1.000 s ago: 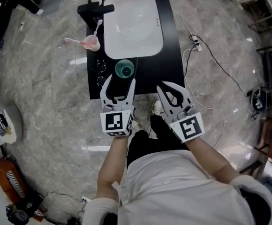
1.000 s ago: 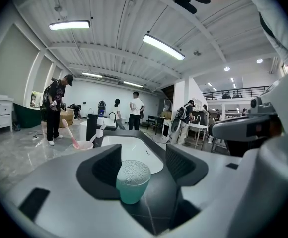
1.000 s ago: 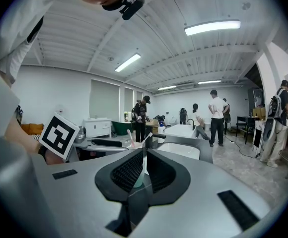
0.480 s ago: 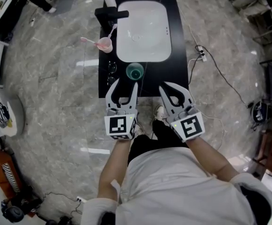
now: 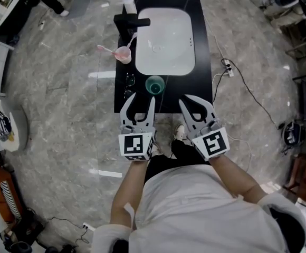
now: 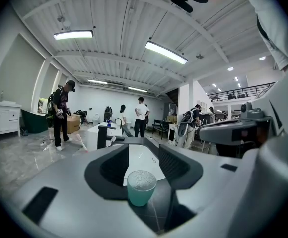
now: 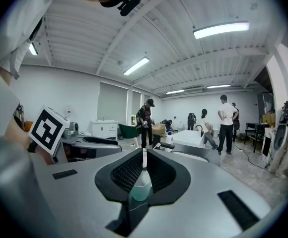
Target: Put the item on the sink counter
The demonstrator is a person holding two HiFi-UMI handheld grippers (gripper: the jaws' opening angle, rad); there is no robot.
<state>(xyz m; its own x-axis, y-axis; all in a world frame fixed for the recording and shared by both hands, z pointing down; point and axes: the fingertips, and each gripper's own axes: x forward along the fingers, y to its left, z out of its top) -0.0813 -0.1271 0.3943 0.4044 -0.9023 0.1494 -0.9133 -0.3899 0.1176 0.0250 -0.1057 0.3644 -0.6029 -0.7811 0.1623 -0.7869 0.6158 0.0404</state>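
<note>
The left hand-held gripper [image 5: 140,97] has its jaws apart, though they have just been closing, and nothing sits between the pads. The teal cup [image 5: 154,84] stands just ahead of its right jaw, near the front edge of the black surface [image 5: 203,62]. The right hand-held gripper [image 7: 144,157], beside it, is drawn together at the tips and empty. Beyond the cup are a white basin [image 5: 165,34], a black faucet [image 5: 129,21], a pink cup [image 5: 123,53] and a bottle [image 5: 127,1]. Grey marble floor [image 5: 63,99] lies all round, and people [image 6: 140,115] stand far ahead. Small dark things [image 5: 129,81] ahead of the left gripper are unclear. Both forearms reach forward side by side, nearly level.
</note>
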